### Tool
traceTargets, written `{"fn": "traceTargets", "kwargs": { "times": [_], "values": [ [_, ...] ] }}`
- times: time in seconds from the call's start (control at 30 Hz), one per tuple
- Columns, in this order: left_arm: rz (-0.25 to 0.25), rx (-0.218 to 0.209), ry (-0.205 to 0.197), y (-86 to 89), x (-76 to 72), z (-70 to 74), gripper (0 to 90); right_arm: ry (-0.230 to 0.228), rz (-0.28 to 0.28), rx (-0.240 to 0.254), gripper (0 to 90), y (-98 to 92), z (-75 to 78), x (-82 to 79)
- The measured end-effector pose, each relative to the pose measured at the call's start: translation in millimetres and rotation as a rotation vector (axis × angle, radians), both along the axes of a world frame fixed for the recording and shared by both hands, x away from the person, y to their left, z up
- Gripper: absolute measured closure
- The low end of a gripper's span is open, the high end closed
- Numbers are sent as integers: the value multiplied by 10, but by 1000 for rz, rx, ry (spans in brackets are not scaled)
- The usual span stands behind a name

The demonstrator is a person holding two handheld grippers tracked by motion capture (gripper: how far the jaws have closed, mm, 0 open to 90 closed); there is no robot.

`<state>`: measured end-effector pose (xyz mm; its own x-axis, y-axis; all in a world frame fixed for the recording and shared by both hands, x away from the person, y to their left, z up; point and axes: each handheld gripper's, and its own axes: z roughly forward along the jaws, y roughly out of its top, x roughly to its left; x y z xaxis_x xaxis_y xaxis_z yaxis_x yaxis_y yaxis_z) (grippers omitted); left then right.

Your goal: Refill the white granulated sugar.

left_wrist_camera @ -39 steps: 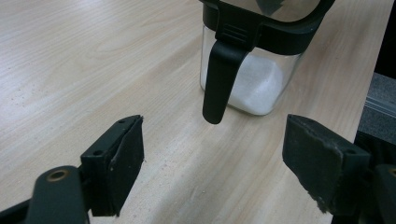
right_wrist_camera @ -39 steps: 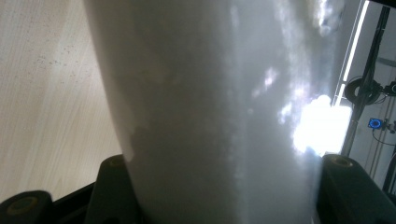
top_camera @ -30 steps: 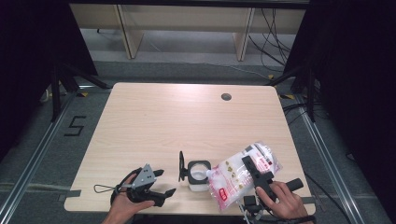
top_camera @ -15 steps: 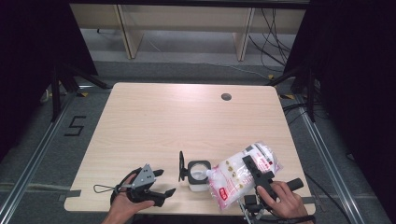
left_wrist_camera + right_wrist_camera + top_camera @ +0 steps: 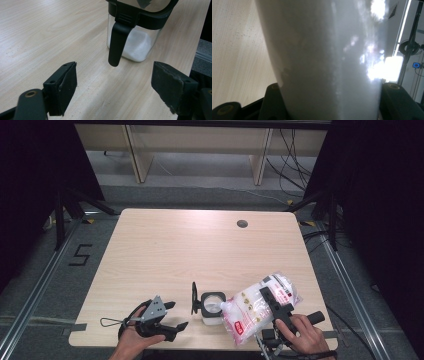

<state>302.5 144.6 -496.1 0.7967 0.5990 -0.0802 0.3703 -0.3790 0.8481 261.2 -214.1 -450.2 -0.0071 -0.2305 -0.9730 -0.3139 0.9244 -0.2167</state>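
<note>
Right hand-held gripper first: I hold it near the front right corner of the pale wooden tabletop, and its two black jaws are clamped on a clear plastic bag of white granules with red print. In the right gripper view the bag bulges up between the jaws, its pale side pressed against both, with bright reflections across the plastic. From the high view, the bag lies tilted, its lower end toward the left and right at the rim of a small square glass jar with a black collar. The jar stands upright on the tabletop near the front edge, between my two hands, and some white granules lie in its bottom. Its black flip lid stands open, on edge, at the jar's left side.

My left hand-held gripper rests low over the front left part of the tabletop, just left of the jar and apart from it. Its jaws stand wide with nothing between them. In the left gripper view, bare wood shows between the two pads, and the jar sits beyond them with a black tab hanging down from the collar in front of the glass.

A small dark round hole sits in the tabletop toward the far right.
</note>
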Motion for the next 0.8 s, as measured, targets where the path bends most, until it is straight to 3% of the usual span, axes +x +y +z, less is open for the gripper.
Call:
{"fn": "traceTargets", "kwargs": {
  "times": [0.17,0.2,0.3,0.37,0.4,0.5,0.63,0.73,0.77,0.8],
  "values": [
    [0,-2,0,-2,0,0,203,-3,2,-8,477,-6,0,5],
    [-10,27,-15,17,17,3,203,-12,17,-4,478,-12,0,12],
    [-5,25,-6,14,9,3,203,-3,-1,5,478,-9,-3,2],
    [-2,-3,-8,-1,6,-3,203,-5,6,5,479,-9,3,2],
    [-9,23,-12,15,15,1,203,-3,5,8,479,-11,2,1],
    [-8,8,-10,7,6,2,203,-14,8,-18,480,-7,26,-2],
    [-3,5,-7,1,2,-1,203,-17,9,-1,480,-16,13,4],
    [-4,8,-12,5,9,-1,203,-31,21,-15,481,-12,27,3],
    [-7,24,-11,15,15,1,203,-24,14,-23,481,-10,31,1],
    [-2,8,0,4,2,0,203,-14,5,-3,481,-14,8,-1]
  ]
}}
